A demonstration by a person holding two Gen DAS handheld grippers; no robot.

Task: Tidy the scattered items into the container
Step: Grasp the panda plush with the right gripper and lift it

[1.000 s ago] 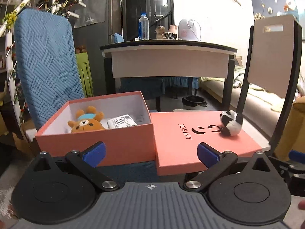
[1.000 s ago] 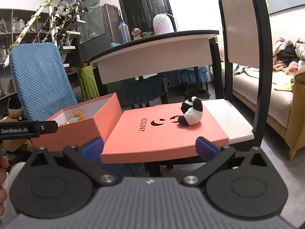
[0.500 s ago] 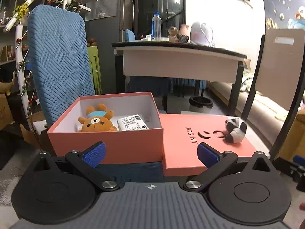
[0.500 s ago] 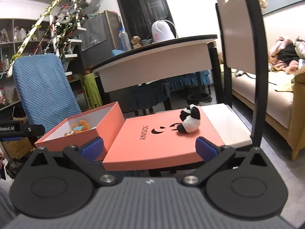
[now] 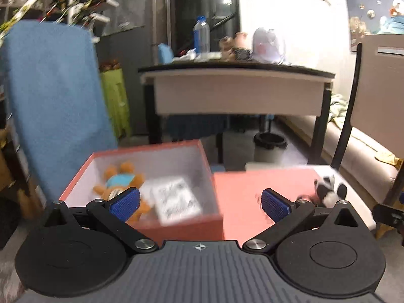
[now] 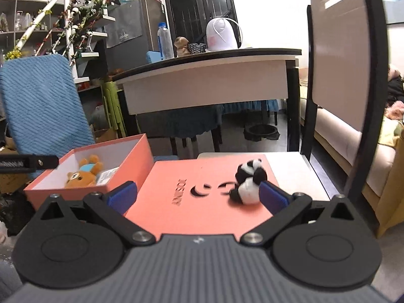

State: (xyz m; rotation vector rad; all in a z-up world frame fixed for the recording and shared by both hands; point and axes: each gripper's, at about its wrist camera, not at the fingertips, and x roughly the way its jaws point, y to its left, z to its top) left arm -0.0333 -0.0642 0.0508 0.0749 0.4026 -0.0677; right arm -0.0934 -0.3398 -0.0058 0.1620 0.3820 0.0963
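Panda (image 6: 248,182) sits on lid (image 6: 192,202), touching right gripper's (image 6: 198,196) right pad.

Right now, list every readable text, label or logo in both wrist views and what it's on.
"JOSINY", cut into the pink box lid, reads sideways in the right wrist view; motion blur hides it in the left wrist view.
White printed packet in the open pink box: print present, too blurred to read.
Black bar at the left edge of the right wrist view: white lettering, blurred, unreadable.
Water bottle label on the desk: too small to read.
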